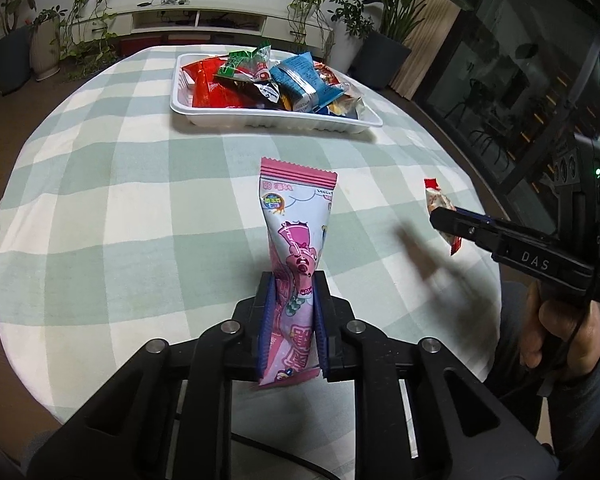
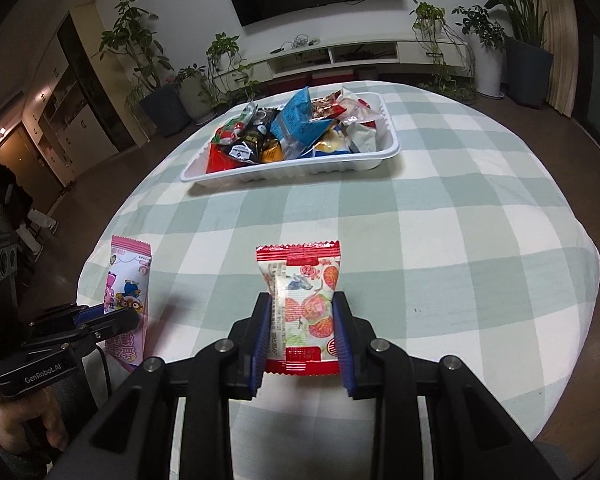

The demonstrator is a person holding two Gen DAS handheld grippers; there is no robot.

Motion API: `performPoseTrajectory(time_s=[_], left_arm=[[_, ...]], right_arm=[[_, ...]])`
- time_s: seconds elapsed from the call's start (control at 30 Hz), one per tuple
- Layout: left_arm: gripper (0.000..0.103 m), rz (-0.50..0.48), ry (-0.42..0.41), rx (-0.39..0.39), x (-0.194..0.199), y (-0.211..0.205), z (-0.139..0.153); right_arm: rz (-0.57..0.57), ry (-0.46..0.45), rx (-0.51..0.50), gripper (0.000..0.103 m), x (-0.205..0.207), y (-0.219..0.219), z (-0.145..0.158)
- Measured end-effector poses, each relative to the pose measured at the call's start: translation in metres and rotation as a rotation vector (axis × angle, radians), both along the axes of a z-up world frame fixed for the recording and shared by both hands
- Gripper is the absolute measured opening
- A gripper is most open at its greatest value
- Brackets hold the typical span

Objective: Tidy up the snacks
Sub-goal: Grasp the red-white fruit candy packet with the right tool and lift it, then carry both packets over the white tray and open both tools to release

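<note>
**Two snack packets held above the table, tray waiting beyond**

The table (image 1: 100, 208), draped in a green-and-white checked cloth, filled most of both views. At its far side sat the white tray (image 1: 276, 120), already heaped with assorted wrapped snacks. Nearer, both packets were off the cloth. The left tool (image 1: 294, 320) was clamped on the long pink packet (image 1: 296, 232) around its lower half, the wrapper pinched in narrow between the pads and the upper half standing free. The right tool (image 2: 302, 320) gripped the shorter red-and-white packet (image 2: 304, 288) across its sides, with the crimped ends showing above and below.

Both looked light, soft and crinkly, with slick film that would probably crumple instead of resisting. The pink packet seemed likely to flop at its free end, so a hold nearer its middle would steady it. The red-and-white one looked puffed; squeezing across its body, not its crimped seals, appeared safest for whatever was inside.
</note>
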State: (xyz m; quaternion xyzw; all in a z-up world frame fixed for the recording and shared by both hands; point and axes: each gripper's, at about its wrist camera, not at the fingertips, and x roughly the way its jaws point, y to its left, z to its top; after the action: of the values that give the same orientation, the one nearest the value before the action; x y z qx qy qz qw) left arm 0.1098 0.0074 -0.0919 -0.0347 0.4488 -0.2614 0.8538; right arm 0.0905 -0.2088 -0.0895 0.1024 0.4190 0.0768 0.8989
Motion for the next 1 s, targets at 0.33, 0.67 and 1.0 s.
performPoseTrajectory(time_s=[0.33, 0.67, 1.0], left_arm=[[0.015, -0.003, -0.023, -0.049, -0.002, 0.003, 0.018], [0.015, 0.034, -0.093, -0.114, 0.036, 0.026, 0.075], [0.015, 0.011, -0.109, -0.08, 0.149, 0.006, 0.125]], right_arm=[[-0.005, -0.037, 0.02, 0.031, -0.005, -0.005, 0.007], [-0.04, -0.099, 0.045, 0.031, 0.005, -0.032, 0.043], [-0.003, -0.172, 0.047, 0.031, 0.076, -0.042, 0.098]])
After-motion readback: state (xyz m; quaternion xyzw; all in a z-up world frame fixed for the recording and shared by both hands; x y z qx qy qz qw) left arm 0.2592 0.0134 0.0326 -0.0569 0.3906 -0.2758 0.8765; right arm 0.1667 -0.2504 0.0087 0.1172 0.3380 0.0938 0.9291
